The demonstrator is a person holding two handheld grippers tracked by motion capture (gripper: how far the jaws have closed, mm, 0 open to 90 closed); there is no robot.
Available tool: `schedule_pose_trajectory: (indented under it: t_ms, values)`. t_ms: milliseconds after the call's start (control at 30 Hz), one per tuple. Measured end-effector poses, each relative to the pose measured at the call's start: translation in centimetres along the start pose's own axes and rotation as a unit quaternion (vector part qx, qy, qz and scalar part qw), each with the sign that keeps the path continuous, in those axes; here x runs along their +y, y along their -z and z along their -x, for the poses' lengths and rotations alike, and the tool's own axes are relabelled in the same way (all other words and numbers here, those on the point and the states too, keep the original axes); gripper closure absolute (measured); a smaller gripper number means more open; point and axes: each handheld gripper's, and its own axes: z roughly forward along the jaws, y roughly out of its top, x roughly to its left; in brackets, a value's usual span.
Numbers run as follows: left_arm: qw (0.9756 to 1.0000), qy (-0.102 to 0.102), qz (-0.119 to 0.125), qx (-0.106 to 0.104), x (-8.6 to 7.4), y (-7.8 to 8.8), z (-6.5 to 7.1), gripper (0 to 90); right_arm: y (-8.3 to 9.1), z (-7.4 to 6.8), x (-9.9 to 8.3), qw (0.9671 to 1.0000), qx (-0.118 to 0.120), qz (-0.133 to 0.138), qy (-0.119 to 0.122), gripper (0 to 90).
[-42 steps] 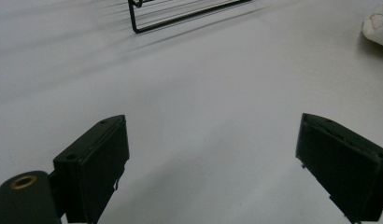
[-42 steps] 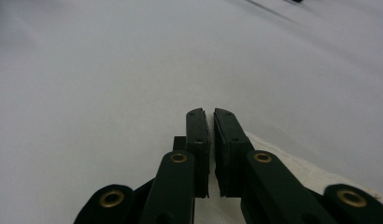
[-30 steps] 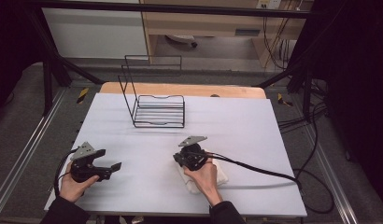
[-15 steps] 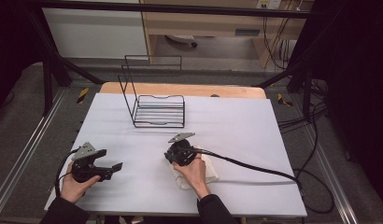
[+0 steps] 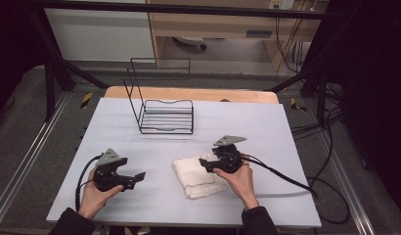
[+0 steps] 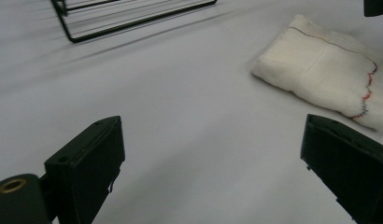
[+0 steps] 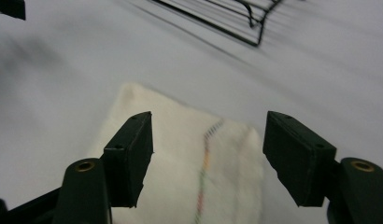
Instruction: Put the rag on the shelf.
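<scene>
High view alone shows wire rack upright

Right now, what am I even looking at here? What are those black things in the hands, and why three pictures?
A person sits at a white table, holding a hand-worked gripper in each hand. The high view looks down from above; the other two come from cameras riding on each gripper. On the table lie a folded white cloth and a black wire rack. The left gripper rests off to the side, its fingers wide apart. The right gripper is over the cloth; its jaws have just been opening, with the cloth below them, not pinched. Nothing is held.
</scene>
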Motion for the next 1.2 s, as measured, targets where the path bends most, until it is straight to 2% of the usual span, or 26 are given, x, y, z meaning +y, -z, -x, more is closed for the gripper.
schedule_pose_trajectory:
  t_ms: [33, 67, 100, 167, 233, 333, 467, 567, 667, 833, 900, 967, 1000, 1033, 1200]
  values:
    - [1.0, -0.002, -0.005, -0.004, 0.2, -0.4, 0.5, 6.6, 0.8, 0.9, -1.2, 0.9999, -0.003, -0.003, -0.013, 34.5]
    - [0.9999, -0.003, -0.011, -0.006, 0.3, -0.8, 1.1, 6.6, 0.8, 0.9, -1.2, 0.9999, -0.003, -0.003, -0.013, 34.5]
    - [0.9998, -0.005, -0.016, -0.009, 0.4, -1.3, 1.7, 7.5, 1.5, 1.5, -2.3, 0.9997, 0.0, -0.009, -0.022, 34.7]
    - [0.9996, -0.007, -0.02, -0.02, 0.7, -2.1, 2.8, 8.4, 1.7, 1.7, -2.9, 0.9996, -0.001, -0.015, -0.022, 34.9]
    - [0.9993, -0.009, -0.023, -0.03, 1.0, -3.0, 4.0, 11.3, 2.4, 2.0, -4.3, 0.9993, -0.003, -0.031, -0.018, 36.9]
    - [0.9987, -0.011, -0.028, -0.043, 1.3, -4.2, 5.7, 15.4, 2.9, 2.2, -5.4, 0.9992, 0.001, -0.033, -0.024, 38.8]
    - [0.9975, -0.01, -0.034, -0.062, 1.6, -5.7, 7.9, 20.6, 3.1, 2.2, -6.1, 0.9991, -0.001, -0.035, -0.023, 41.5]
    - [0.9963, -0.004, -0.044, -0.074, 1.6, -6.6, 9.2, 28.6, 2.9, 1.9, -6.4, 0.999, 0.004, -0.033, -0.029, 44.4]
    - [0.996, -0.009, -0.054, -0.07, 1.5, -7.2, 10.3, 33.0, 2.6, 1.9, -6.5, 0.9988, 0.004, -0.038, -0.031, 47.2]
    - [0.9943, -0.014, -0.07, -0.079, 1.1, -7.9, 11.6, 45.5, 2.3, 1.7, -6.6, 0.9984, 0.008, -0.043, -0.036, 52.5]
    - [0.9947, -0.013, -0.074, -0.07, 0.9, -8.1, 11.9, 47.3, 2.1, 1.6, -6.7, 0.9982, 0.009, -0.046, -0.038, 55.3]
    - [0.9949, -0.003, -0.074, -0.069, 0.8, -8.1, 12.0, 49.3, 2.0, 1.5, -6.8, 0.9978, 0.011, -0.05, -0.043, 58.4]
    - [0.9947, 0.003, -0.076, -0.069, 0.8, -8.1, 12.0, 52.6, 1.9, 1.4, -6.9, 0.9975, 0.015, -0.05, -0.047, 63.4]
    - [0.9943, 0.008, -0.079, -0.071, 0.8, -8.2, 12.0, 52.6, 1.9, 1.4, -6.9, 0.9975, 0.015, -0.05, -0.047, 63.4]
    - [0.9939, 0.017, -0.085, -0.068, 0.7, -8.2, 12.2, 62.4, 1.8, 1.2, -7.0, 0.9966, 0.025, -0.049, -0.06, 73.4]
